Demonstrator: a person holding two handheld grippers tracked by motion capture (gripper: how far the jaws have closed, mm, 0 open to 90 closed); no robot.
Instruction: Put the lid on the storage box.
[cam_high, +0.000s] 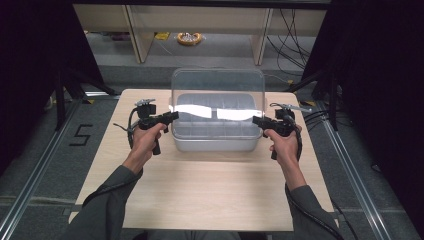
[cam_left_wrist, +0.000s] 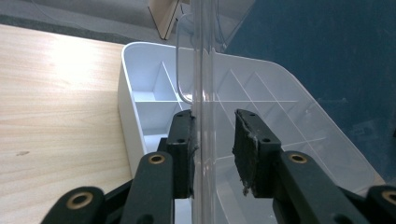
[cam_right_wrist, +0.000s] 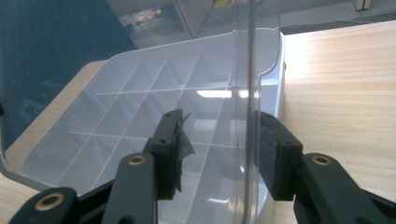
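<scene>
A white divided storage box (cam_high: 215, 142) sits at the far middle of the tabletop (cam_high: 200, 190), its clear lid (cam_high: 218, 92) standing raised above it. The left gripper (cam_high: 170, 117) reaches the lid's left edge, the right gripper (cam_high: 257, 121) its right edge. In each gripper view the jaws stand apart with the lid's clear edge between them: one pad touching, the other with a gap.

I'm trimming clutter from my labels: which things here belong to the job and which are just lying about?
In the job:
- clear lid, raised
- white divided box
- left gripper, jaws astride the lid's edge
- right gripper, likewise

Lying about:
- yellow coil on the floor
- black cables
- shelf legs
</scene>
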